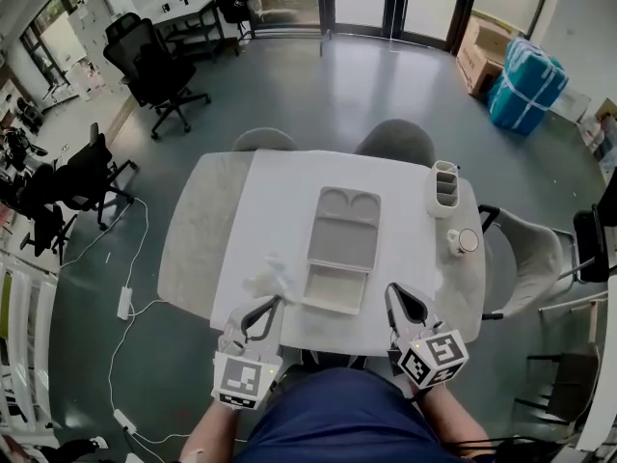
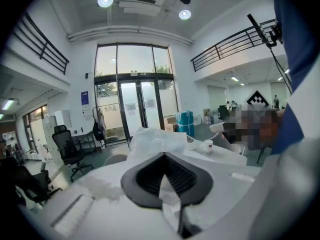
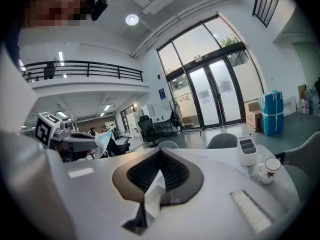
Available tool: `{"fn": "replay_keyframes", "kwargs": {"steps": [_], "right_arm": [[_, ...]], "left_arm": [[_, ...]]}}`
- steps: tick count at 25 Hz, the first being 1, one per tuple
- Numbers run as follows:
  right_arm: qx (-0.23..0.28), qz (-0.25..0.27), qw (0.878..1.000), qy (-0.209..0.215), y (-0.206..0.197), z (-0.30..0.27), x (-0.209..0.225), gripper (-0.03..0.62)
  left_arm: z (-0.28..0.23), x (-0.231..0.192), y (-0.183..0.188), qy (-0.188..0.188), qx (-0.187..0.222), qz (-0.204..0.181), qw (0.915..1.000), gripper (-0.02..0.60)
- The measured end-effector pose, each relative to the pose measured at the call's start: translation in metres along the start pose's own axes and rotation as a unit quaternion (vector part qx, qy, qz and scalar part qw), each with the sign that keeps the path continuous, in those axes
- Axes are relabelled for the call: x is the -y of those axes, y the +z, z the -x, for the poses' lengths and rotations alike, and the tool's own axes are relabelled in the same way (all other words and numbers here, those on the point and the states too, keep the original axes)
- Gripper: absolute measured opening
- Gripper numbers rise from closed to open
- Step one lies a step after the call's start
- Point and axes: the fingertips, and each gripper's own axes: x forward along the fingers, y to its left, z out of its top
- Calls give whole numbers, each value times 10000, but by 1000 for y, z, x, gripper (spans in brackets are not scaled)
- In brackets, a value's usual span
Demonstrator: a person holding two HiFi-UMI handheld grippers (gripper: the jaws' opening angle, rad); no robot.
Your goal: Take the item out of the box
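Item 1: clear plastic packet (image 1: pixel 268 280), crumpled, out of the box and above the white table (image 1: pixel 280 186), at 8 o'clock from the box. The left gripper (image 1: pixel 274 302) has its jaws closed on the packet's near edge.

Item 2: box (image 1: pixel 342 249), grey, open and shallow with moulded compartments, at table centre.

Item 3: right gripper (image 1: pixel 395 295), at 5 o'clock from the box, jaws pressed together with nothing seen between them.

Item 4: white organizer (image 1: pixel 444 186) at 2 o'clock and mug (image 1: pixel 464 241) at 3 o'clock.

Surroundings: two grey chairs (image 1: pixel 396 141) at 12 o'clock, black office chair (image 1: pixel 149 66) at 10 o'clock, blue wrapped bundles (image 1: pixel 525 83) at 1 o'clock.
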Motion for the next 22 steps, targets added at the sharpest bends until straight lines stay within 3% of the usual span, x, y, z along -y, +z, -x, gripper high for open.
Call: {"fn": "replay_keyframes", "kwargs": {"steps": [3, 6, 22], "right_arm": [[179, 109, 9998, -46, 14, 2, 0, 2], [379, 188, 9990, -138, 27, 6, -1, 2], [860, 321, 9940, -601, 47, 24, 11, 2]], "left_arm": [[10, -13, 16, 337, 335, 285, 9985, 2], [18, -25, 26, 476, 561, 191, 9971, 2], [11, -33, 53, 514, 1102, 500, 9913, 2]]}}
